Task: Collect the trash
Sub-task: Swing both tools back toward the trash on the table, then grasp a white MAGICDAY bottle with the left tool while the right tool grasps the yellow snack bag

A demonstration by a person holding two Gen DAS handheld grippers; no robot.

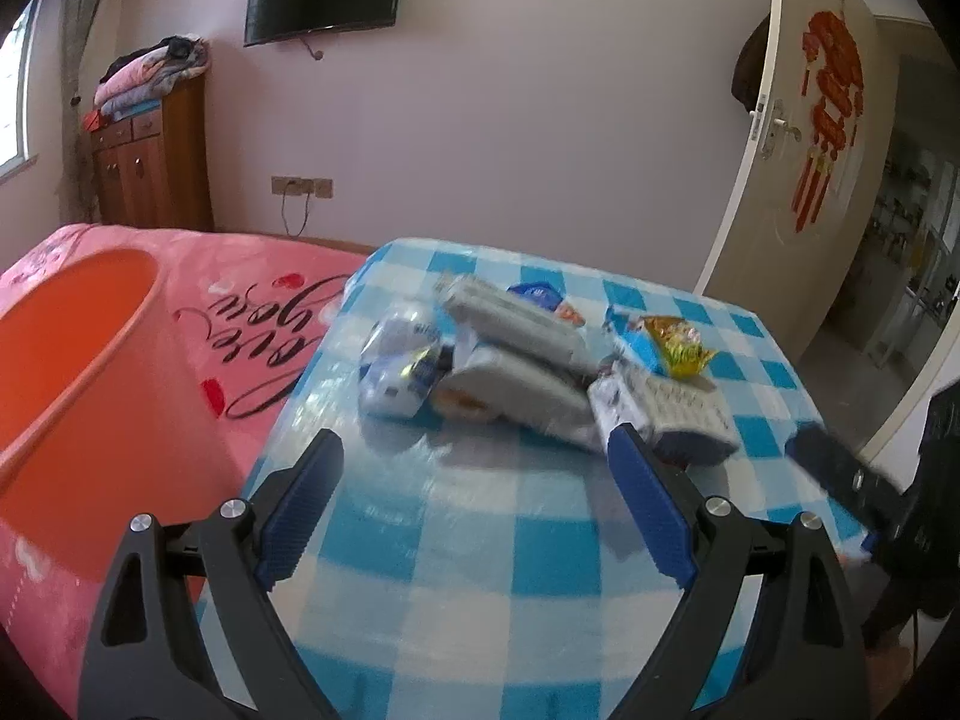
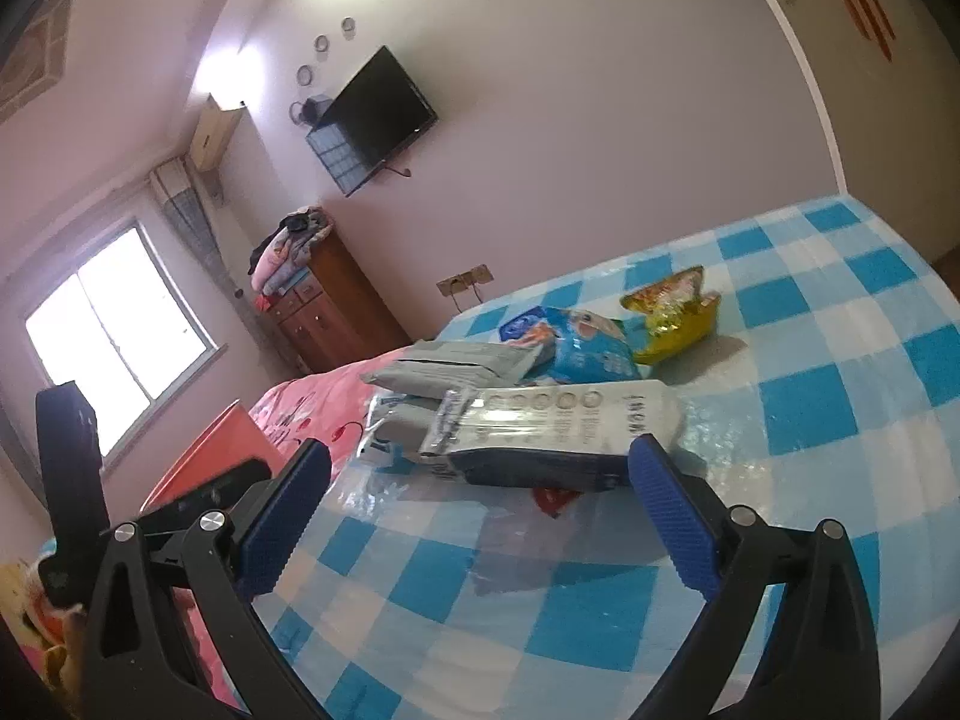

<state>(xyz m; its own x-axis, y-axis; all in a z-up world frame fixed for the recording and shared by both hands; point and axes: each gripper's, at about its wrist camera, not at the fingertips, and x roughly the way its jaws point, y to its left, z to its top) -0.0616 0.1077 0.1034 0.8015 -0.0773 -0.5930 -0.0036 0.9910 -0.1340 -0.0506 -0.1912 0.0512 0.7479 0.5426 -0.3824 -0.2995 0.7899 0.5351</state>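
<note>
Both claws, left and right, wide open, empty, near wrappers.

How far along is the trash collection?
Nothing looks done: as far as it shows, the orange bin looks empty. Nothing in hand: the left hand-held gripper and right hand-held gripper are both open, facing the wrapper pile. The whole pile on the checkered table remains.

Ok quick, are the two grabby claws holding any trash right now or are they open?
Left gripper: open, holding nothing, above the checked tablecloth.
Right gripper: open, holding nothing, pointed at the white and dark packet.
</note>
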